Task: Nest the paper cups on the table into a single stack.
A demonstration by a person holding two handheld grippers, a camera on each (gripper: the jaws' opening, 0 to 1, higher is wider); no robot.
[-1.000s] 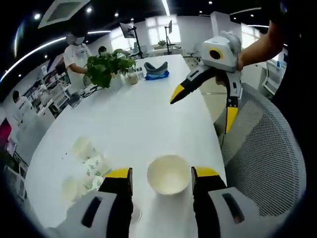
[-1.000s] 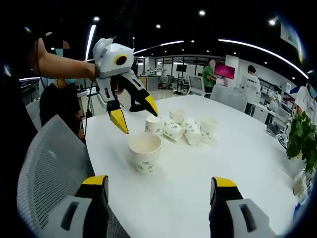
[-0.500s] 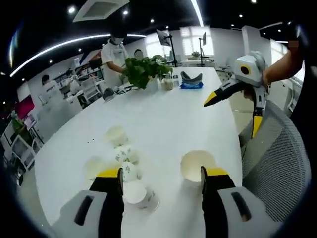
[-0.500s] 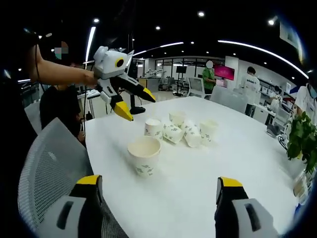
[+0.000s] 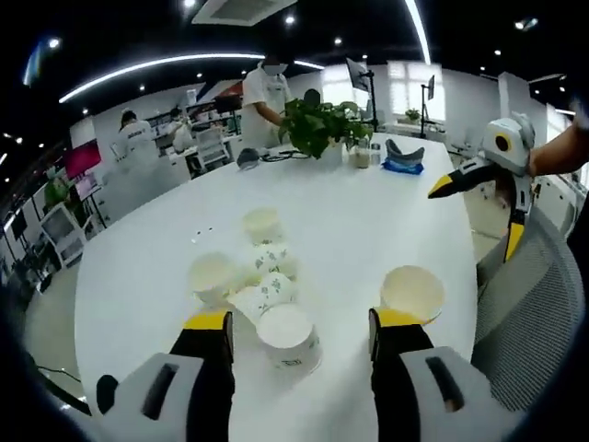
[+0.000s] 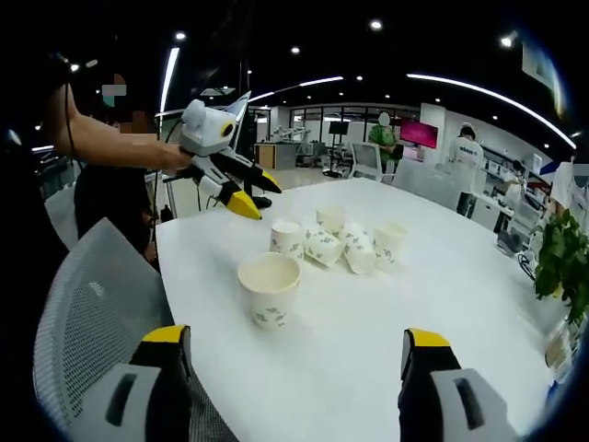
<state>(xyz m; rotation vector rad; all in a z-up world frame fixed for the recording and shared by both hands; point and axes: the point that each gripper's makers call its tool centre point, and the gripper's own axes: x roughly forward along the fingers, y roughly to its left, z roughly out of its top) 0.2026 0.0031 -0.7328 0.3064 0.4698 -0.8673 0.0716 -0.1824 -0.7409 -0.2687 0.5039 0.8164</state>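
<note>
Both hand-held grippers gape empty, left hand-held gripper (image 5: 299, 330) lining up on the nearest cup (image 5: 288, 336) low-centre on the worktop (image 5: 368, 216), so close gently around its rim, I'd say.

Far cup (image 6: 390, 241) half hidden behind cup cluster (image 6: 339, 243); count unclear.

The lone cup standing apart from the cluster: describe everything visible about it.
The lone cup is a white paper cup with a rolled rim and a small greenish print on its side. It stands upright, mouth up, looks empty, and rests on the white table near the edge by a mesh chair. Nothing else touches it: the cluster of other cups lies apart, and both grippers are clear of it. In the left gripper view it sits just beyond one jaw.
</note>
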